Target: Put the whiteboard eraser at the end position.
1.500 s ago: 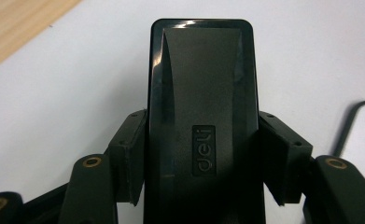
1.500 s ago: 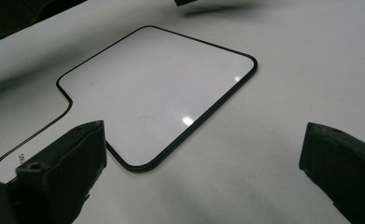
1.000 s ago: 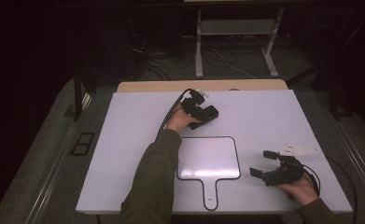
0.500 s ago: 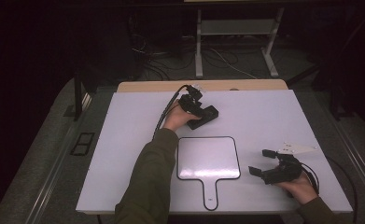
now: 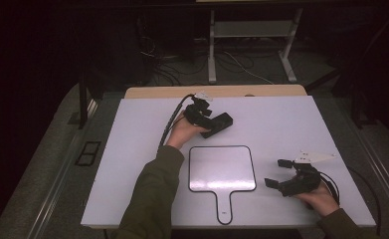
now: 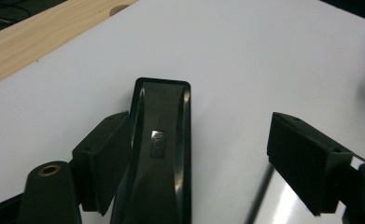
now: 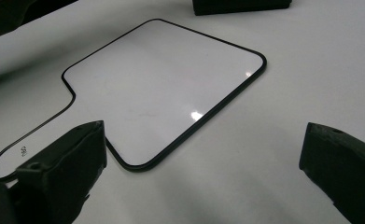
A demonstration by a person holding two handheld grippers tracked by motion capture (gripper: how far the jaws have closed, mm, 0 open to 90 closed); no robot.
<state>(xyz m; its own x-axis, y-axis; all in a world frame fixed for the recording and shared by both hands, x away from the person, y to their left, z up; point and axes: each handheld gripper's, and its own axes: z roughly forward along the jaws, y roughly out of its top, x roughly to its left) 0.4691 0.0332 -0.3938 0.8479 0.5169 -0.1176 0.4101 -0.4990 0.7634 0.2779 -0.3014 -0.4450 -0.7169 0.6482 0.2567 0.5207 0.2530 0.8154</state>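
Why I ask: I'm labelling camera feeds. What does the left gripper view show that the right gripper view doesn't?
Left gripper view: the glossy top of the black block with its small label. It lies between the jaws of the left gripper, which have just been opening. A wooden strip runs beyond the table.
Right gripper view: the black-rimmed board with its handle, ahead of the open right gripper.
Both: the white table and the block, which is just an edge at the top of the right gripper view.
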